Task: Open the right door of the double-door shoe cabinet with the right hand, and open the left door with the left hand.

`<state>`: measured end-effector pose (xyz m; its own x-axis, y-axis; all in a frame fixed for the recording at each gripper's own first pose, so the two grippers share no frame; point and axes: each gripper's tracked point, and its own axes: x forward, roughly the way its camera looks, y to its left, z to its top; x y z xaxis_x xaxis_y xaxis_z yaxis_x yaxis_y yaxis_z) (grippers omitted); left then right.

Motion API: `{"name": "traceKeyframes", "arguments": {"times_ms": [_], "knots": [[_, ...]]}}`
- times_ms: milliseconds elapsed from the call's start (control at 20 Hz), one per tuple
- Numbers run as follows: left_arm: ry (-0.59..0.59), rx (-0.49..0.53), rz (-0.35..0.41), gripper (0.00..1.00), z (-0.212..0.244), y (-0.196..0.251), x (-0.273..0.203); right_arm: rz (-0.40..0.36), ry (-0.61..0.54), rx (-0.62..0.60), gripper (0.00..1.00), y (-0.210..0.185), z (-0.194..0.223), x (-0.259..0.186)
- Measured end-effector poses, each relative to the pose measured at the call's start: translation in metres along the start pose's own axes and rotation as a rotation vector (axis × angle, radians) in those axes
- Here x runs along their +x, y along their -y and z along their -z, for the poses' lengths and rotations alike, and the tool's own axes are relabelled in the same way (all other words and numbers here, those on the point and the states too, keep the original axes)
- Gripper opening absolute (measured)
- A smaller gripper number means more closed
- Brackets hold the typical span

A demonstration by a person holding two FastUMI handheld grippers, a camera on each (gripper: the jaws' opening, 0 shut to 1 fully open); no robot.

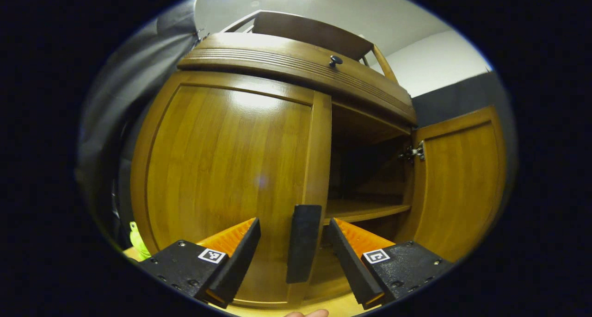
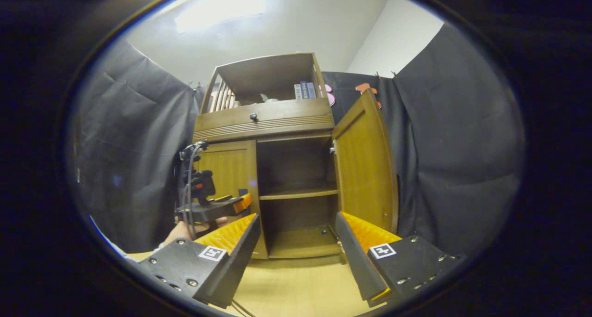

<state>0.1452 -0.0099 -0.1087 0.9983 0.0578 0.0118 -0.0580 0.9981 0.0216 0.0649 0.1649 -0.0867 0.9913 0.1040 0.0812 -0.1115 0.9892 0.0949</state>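
Fingers of the left gripper (image 1: 294, 257) gape wide, holding nothing — the upright handle (image 1: 303, 243) of the shut left door (image 1: 222, 178) sits dead centre between them. Right gripper (image 2: 296, 257) hangs open too, well back; right door (image 2: 365, 164) already swung out.

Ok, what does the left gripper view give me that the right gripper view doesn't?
Left gripper view: a close look at the left door's dark handle, standing between the open fingers of the left hand-held gripper, plus the right door's hinge. Right gripper view: the whole cabinet from farther back, books on its top shelf, and the holding hand. Shared: left door shut, right door open, inner shelf, drawer knob.
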Motion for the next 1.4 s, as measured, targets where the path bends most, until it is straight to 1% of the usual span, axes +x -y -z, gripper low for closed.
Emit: {"name": "traceKeyframes", "arguments": {"times_ms": [100,150,250,300,350,400,550,600,700,750,800,850,900,1000,1050,1100,1150,1200,1400], "knots": [[-0.011,0.047,0.051,0.67,0.012,0.014,0.008,-0.020,-0.007,0.005,0.97,-0.012,0.009,-0.004],[-0.055,0.080,0.034,0.57,0.021,0.014,0.008,-0.027,-0.005,0.005,0.97,-0.018,0.012,-0.005],[-0.022,0.115,0.017,0.36,0.018,0.012,0.011,-0.048,-0.002,-0.004,0.97,-0.027,0.019,-0.011],[-0.052,0.115,0.011,0.35,0.021,0.012,0.011,-0.041,-0.006,-0.017,0.97,-0.026,0.023,-0.014],[-0.050,0.113,0.014,0.34,0.019,0.013,0.007,-0.027,-0.010,-0.038,0.99,-0.024,0.027,-0.018],[-0.061,0.112,0.017,0.33,0.019,0.015,0.005,-0.014,-0.008,-0.066,0.96,-0.020,0.029,-0.022],[-0.115,0.108,0.029,0.32,0.018,0.015,-0.004,0.021,0.022,-0.130,0.96,-0.011,0.027,-0.035],[-0.135,0.099,0.031,0.32,0.020,0.016,-0.009,0.019,0.032,-0.143,0.96,-0.011,0.025,-0.038],[-0.132,0.066,0.053,0.32,0.015,0.018,-0.012,0.010,0.032,-0.152,0.97,-0.009,0.026,-0.043],[-0.167,0.050,0.058,0.32,0.019,0.018,-0.014,0.014,0.021,-0.155,0.97,-0.006,0.028,-0.044],[-0.167,0.015,0.056,0.30,0.018,0.017,-0.017,0.030,0.007,-0.161,0.94,-0.001,0.031,-0.045],[-0.176,0.005,0.061,0.31,0.016,0.020,-0.016,0.046,-0.012,-0.171,0.94,0.006,0.035,-0.046],[-0.192,0.028,0.069,0.29,0.018,0.018,-0.020,0.062,-0.030,-0.172,0.94,0.012,0.039,-0.048],[-0.191,0.042,0.086,0.31,0.016,0.021,-0.023,0.067,-0.052,-0.138,0.94,0.016,0.043,-0.051],[-0.200,0.048,0.101,0.31,0.014,0.021,-0.025,0.062,-0.051,-0.111,0.97,0.016,0.042,-0.054],[-0.204,0.046,0.116,0.30,0.012,0.023,-0.026,0.058,-0.051,-0.084,0.97,0.017,0.038,-0.056],[-0.213,0.037,0.128,0.30,0.011,0.024,-0.026,0.060,-0.042,-0.063,0.94,0.018,0.033,-0.058],[-0.220,0.030,0.137,0.30,0.014,0.025,-0.025,0.062,-0.033,-0.052,0.97,0.020,0.027,-0.061],[-0.220,0.037,0.154,0.30,0.010,0.024,-0.029,0.035,-0.048,-0.077,0.96,0.009,0.022,-0.070]]}}
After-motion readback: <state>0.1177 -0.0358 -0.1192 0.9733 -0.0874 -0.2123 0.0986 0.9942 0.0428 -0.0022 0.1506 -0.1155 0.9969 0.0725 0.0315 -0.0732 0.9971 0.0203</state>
